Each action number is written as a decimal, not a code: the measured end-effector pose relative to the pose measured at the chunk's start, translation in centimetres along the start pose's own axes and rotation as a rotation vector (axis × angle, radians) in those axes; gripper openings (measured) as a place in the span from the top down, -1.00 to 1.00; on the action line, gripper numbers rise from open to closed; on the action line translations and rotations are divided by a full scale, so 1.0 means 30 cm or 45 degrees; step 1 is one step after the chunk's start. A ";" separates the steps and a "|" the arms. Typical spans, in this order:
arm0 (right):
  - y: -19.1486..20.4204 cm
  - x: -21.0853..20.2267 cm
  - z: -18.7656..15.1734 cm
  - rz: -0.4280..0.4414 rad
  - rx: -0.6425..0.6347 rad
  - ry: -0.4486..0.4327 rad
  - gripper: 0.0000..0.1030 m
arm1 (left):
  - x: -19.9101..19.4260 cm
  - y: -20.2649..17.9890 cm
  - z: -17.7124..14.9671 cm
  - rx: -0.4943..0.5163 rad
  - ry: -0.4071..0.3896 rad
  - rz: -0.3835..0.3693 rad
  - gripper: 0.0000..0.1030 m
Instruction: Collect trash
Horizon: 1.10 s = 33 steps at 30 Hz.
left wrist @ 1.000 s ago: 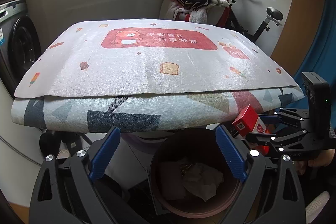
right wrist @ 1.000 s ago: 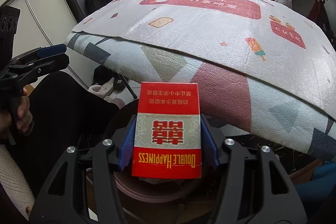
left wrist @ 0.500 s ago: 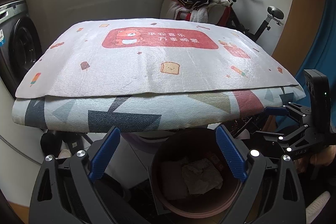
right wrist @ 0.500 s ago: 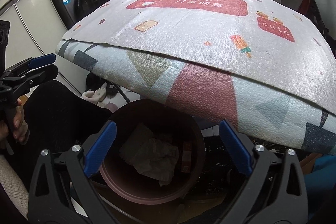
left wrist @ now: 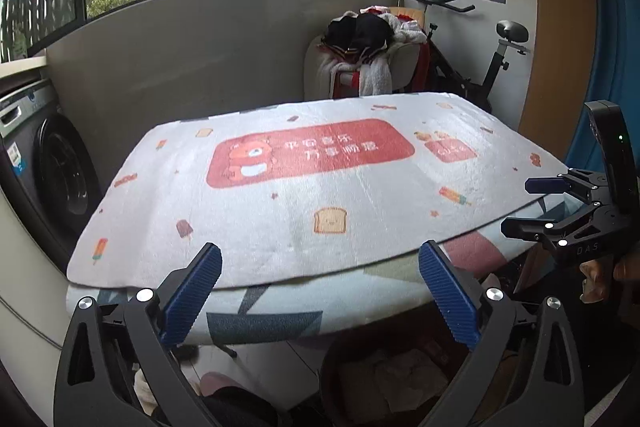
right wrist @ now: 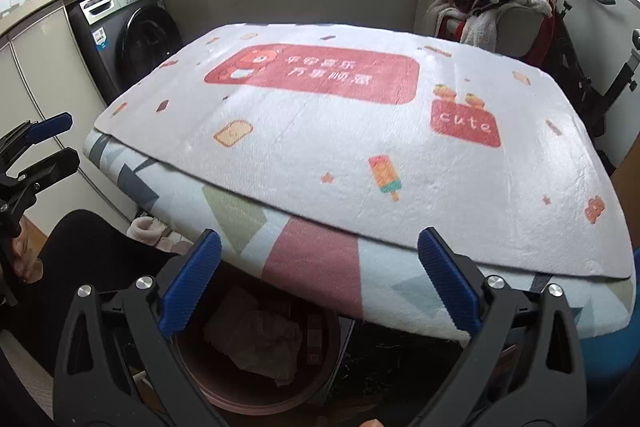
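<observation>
A dark brown round bin point(right wrist: 256, 379) stands on the floor under the table's front edge, with crumpled paper point(right wrist: 260, 339) and a red carton edge point(right wrist: 314, 331) inside. It also shows in the left wrist view point(left wrist: 384, 379). My left gripper point(left wrist: 320, 295) is open and empty above the table's front edge. My right gripper point(right wrist: 320, 291) is open and empty above the bin and the table edge. The right gripper shows at the right of the left wrist view point(left wrist: 532, 207); the left one shows at the left of the right wrist view point(right wrist: 52, 143).
The table is covered by a white mat point(left wrist: 304, 195) with red prints over a geometric cloth point(right wrist: 312, 263). A washing machine point(right wrist: 128, 39) stands left, a chair piled with clothes point(left wrist: 360, 55) and an exercise bike point(left wrist: 496, 63) behind. Slippers point(right wrist: 148, 227) lie under the table.
My right gripper opened and dropped the red Double Happiness carton into the bin. Both grippers then rose and tilted up, so the tabletop fills the views.
</observation>
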State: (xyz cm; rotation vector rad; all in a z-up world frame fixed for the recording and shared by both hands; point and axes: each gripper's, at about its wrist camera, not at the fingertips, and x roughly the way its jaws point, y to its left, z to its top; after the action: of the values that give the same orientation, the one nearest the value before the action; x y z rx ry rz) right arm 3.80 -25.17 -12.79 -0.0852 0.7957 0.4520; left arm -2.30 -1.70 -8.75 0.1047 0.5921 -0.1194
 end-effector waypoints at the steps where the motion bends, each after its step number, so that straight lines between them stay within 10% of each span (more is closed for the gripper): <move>1: -0.009 -0.024 0.030 -0.018 -0.002 -0.027 -0.89 | -0.018 0.004 0.036 -0.002 -0.038 -0.007 -0.88; 9: -0.040 -0.199 0.184 -0.121 -0.023 -0.143 -0.89 | -0.130 -0.013 0.225 0.085 -0.214 0.102 -0.89; 33: 0.007 -0.332 0.260 -0.109 0.001 -0.226 -0.89 | -0.175 0.038 0.325 -0.058 -0.139 0.008 -0.89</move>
State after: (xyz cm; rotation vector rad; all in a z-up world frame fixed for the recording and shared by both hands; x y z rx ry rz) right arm 2.86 -26.68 -0.25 -0.0771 0.6158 0.3730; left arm -1.10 -1.44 2.32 0.0557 0.4853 -0.1052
